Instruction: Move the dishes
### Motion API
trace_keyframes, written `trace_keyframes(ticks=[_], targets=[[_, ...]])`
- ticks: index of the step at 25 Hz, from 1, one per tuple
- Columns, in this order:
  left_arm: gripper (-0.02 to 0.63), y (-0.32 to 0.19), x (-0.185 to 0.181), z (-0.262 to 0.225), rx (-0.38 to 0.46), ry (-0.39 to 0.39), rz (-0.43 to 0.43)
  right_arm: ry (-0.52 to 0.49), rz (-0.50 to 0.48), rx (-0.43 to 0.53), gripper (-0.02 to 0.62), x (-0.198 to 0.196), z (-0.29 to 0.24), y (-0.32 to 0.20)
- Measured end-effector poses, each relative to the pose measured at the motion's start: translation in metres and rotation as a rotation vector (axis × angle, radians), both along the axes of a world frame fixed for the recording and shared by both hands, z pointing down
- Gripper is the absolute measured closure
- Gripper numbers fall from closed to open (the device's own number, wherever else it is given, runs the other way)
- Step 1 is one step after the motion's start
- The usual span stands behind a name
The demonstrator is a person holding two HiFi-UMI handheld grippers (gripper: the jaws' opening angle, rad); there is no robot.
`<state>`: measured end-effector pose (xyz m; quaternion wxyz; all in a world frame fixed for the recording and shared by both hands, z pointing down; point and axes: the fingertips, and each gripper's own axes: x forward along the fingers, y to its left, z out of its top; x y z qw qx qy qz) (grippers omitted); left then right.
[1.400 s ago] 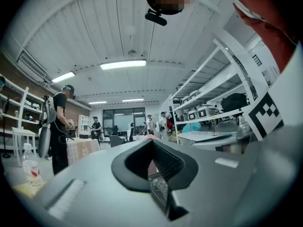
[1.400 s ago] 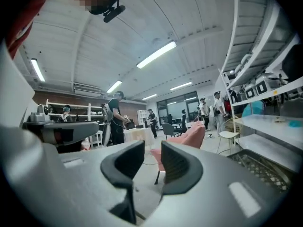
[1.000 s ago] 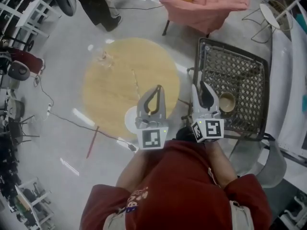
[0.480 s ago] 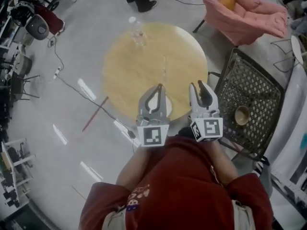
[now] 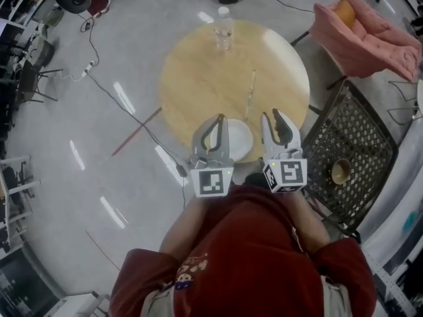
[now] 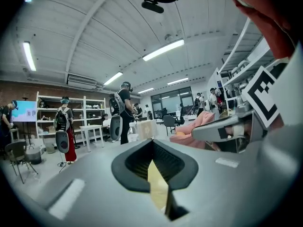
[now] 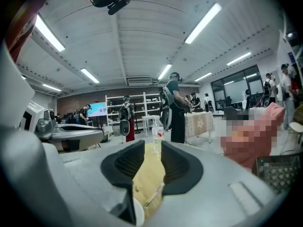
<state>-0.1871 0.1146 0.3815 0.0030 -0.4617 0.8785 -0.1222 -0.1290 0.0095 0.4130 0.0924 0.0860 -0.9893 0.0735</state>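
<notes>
1. Left gripper [image 5: 220, 118]: jaws clenched on nothing, over the plate's left edge in the head view (probably idle for now).
2. Right gripper [image 5: 272, 115]: jaws released and empty, likely readied to take a rim.
3. Plate [image 5: 240, 139]: flat on the round bench [image 5: 198, 71] near its front edge, between the grippers, not gripped.
4. Bowl [image 5: 341, 171]: on the mesh chair [image 5: 360, 131], well apart from the plate.
5. Bottle [image 5: 224, 30]: at the bench's far edge, clear of the reach.

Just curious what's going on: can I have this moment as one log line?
left gripper: shut, empty | right gripper: open, empty | plate: on round table | bowl: on mesh chair
</notes>
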Motion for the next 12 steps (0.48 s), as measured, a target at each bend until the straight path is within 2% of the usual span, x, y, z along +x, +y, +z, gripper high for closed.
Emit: trace_keyframes(ticks=[4,7,9,12], targets=[[0.600,0.011,-0.007,0.028,-0.063,0.081,-0.040,0.067,-0.026,-0.008,0.500,-0.004,0.018,0.009],[0.598,0.022,-0.010,0.058,-0.138,0.160,-0.061,0.154,-0.042,-0.021,0.500,-0.006,0.039,0.016],[0.545,0.028,-0.011,0.076,-0.181,0.205,-0.072,0.224,-0.062,-0.030,0.500,-0.007,0.057,0.021],[0.505,0.033,-0.011,0.095,-0.228,0.258,-0.081,0.306,-0.096,-0.039,0.500,-0.006,0.079,0.029]])
